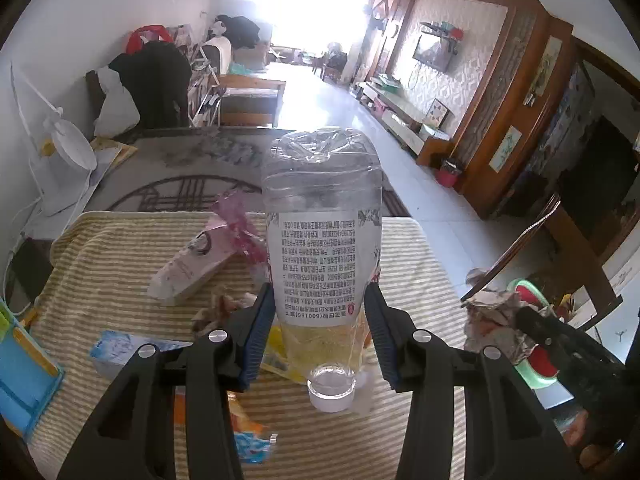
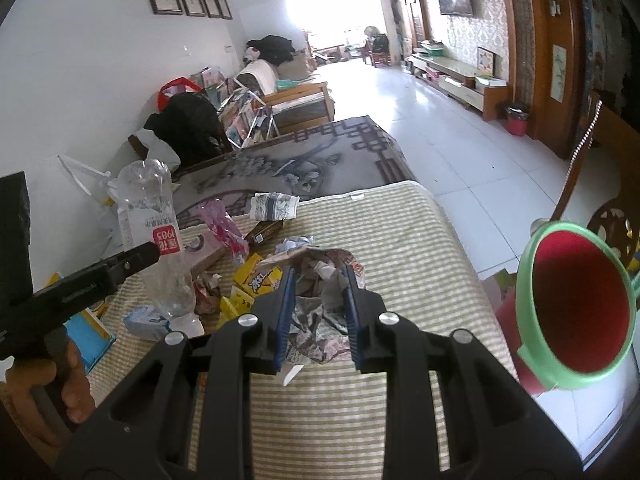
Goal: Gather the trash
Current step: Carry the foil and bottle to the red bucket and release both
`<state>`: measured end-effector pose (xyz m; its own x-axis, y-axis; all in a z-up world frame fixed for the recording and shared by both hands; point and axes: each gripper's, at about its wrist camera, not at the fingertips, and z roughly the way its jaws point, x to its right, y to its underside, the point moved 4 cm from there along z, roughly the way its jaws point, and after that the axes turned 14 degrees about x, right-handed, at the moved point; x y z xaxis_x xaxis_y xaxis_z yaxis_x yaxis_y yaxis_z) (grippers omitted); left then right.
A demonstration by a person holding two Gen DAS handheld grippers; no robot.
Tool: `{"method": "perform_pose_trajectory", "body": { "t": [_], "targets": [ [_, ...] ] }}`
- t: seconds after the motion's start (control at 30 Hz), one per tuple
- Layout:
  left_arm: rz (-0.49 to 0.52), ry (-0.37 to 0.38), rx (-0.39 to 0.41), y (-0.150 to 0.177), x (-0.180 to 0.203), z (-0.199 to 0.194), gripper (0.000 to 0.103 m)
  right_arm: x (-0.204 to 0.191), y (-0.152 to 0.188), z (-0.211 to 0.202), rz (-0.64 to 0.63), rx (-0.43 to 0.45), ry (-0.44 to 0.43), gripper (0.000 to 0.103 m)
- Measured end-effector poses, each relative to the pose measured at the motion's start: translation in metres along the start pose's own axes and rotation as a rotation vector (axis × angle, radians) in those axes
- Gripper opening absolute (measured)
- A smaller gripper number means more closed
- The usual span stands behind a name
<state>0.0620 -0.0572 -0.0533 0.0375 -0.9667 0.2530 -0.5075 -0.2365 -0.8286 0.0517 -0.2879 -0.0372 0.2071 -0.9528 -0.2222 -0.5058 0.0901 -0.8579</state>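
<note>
My left gripper (image 1: 320,300) is shut on a clear plastic bottle (image 1: 322,216), held upside down with its cap toward the camera, above the striped table. The same bottle (image 2: 148,216) shows at the left of the right wrist view, clamped in the left gripper's black fingers (image 2: 132,258). My right gripper (image 2: 319,276) is shut on a crumpled wad of printed paper and wrappers (image 2: 320,308), held over the table. A red bin with a green rim (image 2: 576,304) stands open at the table's right side.
The striped tablecloth (image 2: 400,240) carries more litter: a pink wrapper (image 2: 224,224), yellow packets (image 2: 256,276), a pale carton (image 1: 192,264), a blue tissue pack (image 1: 120,352) and a small patterned pack (image 2: 276,204). A wooden chair (image 2: 580,148) stands right; a patterned rug (image 2: 304,156) lies beyond.
</note>
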Motion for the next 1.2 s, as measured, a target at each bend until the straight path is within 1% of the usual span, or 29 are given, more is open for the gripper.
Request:
{"method": "perform_pose_trajectory", "body": {
  "t": [0.27, 0.37, 0.5, 0.67, 0.8, 1.0, 1.2],
  "targets": [
    [0.000, 0.001, 0.028, 0.002, 0.048, -0.004, 0.044, 0.036, -0.018, -0.010, -0.007, 0.021, -0.028, 0.024],
    [0.004, 0.017, 0.026, 0.004, 0.069, -0.001, 0.044, 0.054, -0.021, -0.016, -0.007, 0.027, -0.020, 0.024],
    [0.014, 0.057, 0.017, 0.009, 0.098, 0.007, 0.044, 0.090, -0.024, -0.028, 0.014, 0.035, 0.017, 0.024],
    [0.051, 0.131, -0.008, 0.017, 0.146, 0.019, 0.044, 0.136, -0.026, -0.042, 0.053, 0.054, 0.080, 0.024],
    [0.076, 0.197, -0.030, 0.024, 0.186, 0.027, 0.044, 0.178, -0.024, -0.053, 0.092, 0.060, 0.152, 0.024],
    [0.102, 0.341, -0.092, 0.040, 0.251, 0.047, 0.044, 0.237, -0.017, -0.068, 0.159, 0.057, 0.262, 0.024],
    [0.142, 0.457, -0.154, 0.057, 0.307, 0.067, 0.044, 0.282, -0.010, -0.083, 0.216, 0.060, 0.349, 0.024]
  ]
}}
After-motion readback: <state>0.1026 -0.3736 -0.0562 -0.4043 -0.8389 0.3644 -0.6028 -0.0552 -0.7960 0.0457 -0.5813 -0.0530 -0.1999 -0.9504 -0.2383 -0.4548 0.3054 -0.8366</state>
